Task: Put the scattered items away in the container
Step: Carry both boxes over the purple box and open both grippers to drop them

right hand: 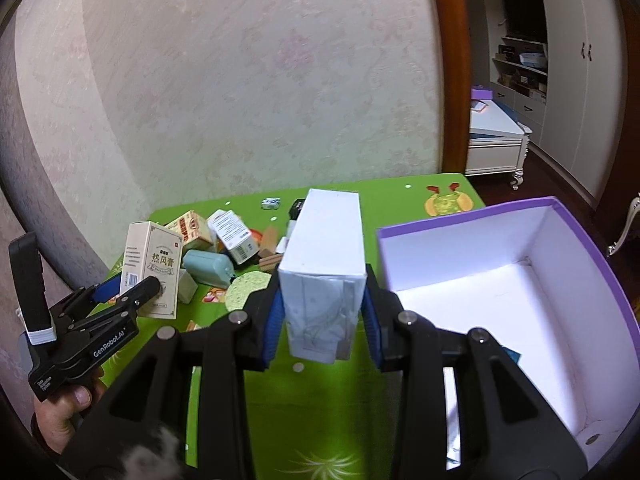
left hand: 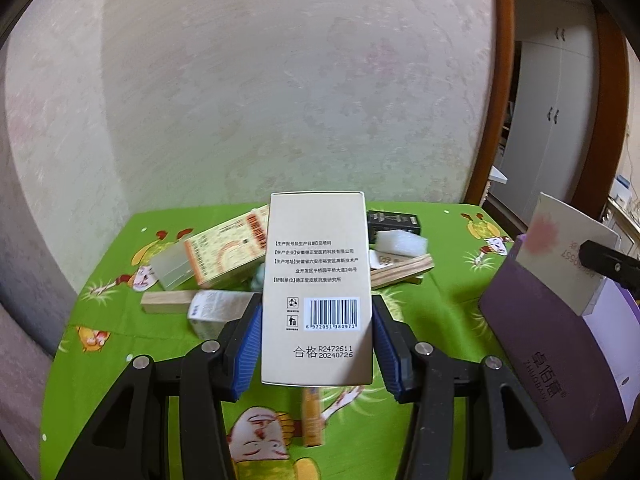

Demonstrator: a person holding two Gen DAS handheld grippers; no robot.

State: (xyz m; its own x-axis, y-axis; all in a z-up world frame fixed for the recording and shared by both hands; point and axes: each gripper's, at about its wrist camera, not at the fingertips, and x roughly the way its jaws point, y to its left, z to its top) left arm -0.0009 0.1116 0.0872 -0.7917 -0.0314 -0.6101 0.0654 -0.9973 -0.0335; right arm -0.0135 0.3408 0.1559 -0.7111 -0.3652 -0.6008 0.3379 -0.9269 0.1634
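Purple-rimmed white cardboard container point(right hand: 520, 280) sits right of your right tool point(right hand: 324, 320), clamped on a white carton point(right hand: 328, 240); carry it over the rim before releasing.

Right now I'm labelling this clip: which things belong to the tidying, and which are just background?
Job: beige barcoded carton in left gripper; white carton in right gripper; purple-rimmed white box; scattered cartons.
Background: green cartoon tablecloth; white wardrobe.
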